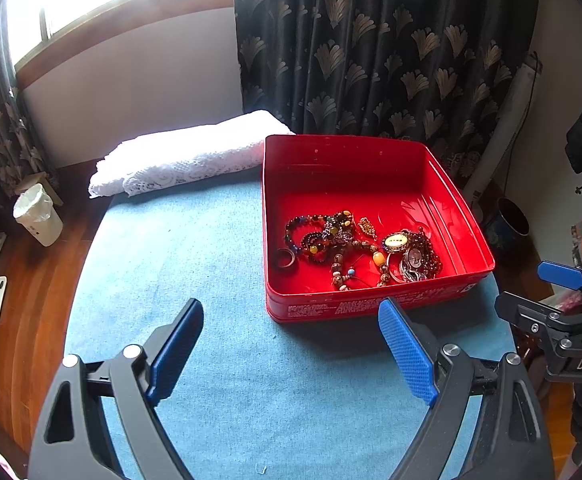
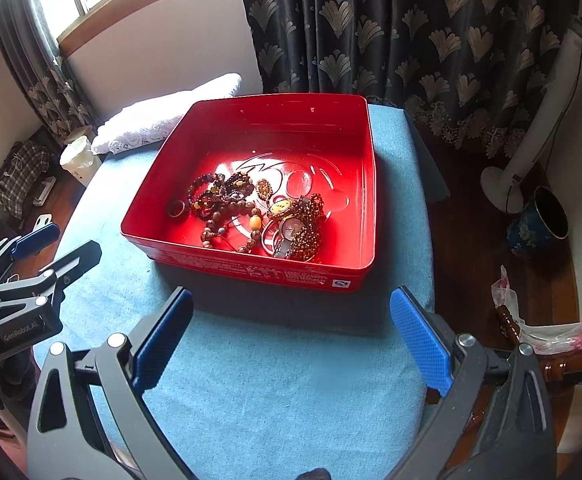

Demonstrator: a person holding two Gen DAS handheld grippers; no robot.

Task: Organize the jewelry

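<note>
A red tin box stands open-topped on a blue cloth-covered table. Inside it lie tangled bead bracelets, a dark ring and a wristwatch. My left gripper hangs open just short of the box's near wall, with nothing between its blue pads. My right gripper is also open and empty in front of the box. Each gripper shows at the edge of the other's view.
A folded white lace cloth lies on the table's far left. A white bin and wooden floor are left of the table. A dark curtain hangs behind; a white fan and dark pot stand right.
</note>
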